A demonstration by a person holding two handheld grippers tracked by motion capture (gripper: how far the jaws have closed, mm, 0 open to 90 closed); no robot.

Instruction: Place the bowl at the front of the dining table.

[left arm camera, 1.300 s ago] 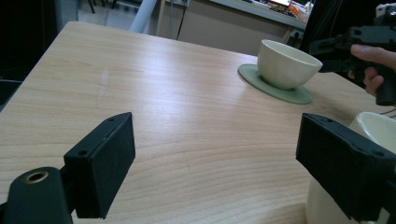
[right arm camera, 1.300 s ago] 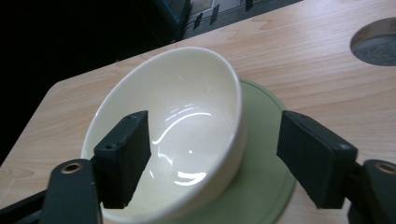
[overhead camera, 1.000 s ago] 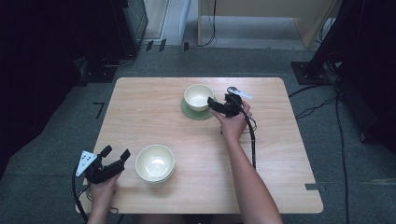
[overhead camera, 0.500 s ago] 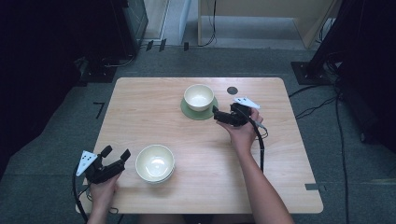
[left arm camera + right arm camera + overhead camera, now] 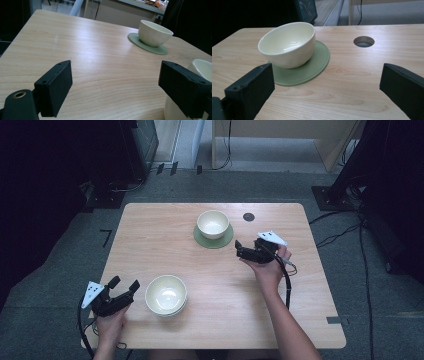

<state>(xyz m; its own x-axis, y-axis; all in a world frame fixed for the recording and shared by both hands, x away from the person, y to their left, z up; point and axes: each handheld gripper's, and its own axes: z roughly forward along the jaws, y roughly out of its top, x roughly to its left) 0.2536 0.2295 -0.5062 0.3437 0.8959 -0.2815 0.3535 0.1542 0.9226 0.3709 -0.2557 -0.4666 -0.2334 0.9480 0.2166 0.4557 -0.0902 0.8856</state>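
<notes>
bowl on saucer [image 5: 213,223]: cream
saucer [image 5: 223,241]: sage green
near bowl [image 5: 166,294]: cream
table [image 5: 150,245]: pale wood grain
gripper jaws: black

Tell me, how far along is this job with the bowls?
Looks done: one cream bowl sits on the green coaster, and the right gripper hangs beside it, jaws open, holding nothing. In hand: the left gripper waits open next to the near bowls, which look like a stack of two, one jaw close by the rim. Left: probably placing those too, though I see no second coaster.
</notes>
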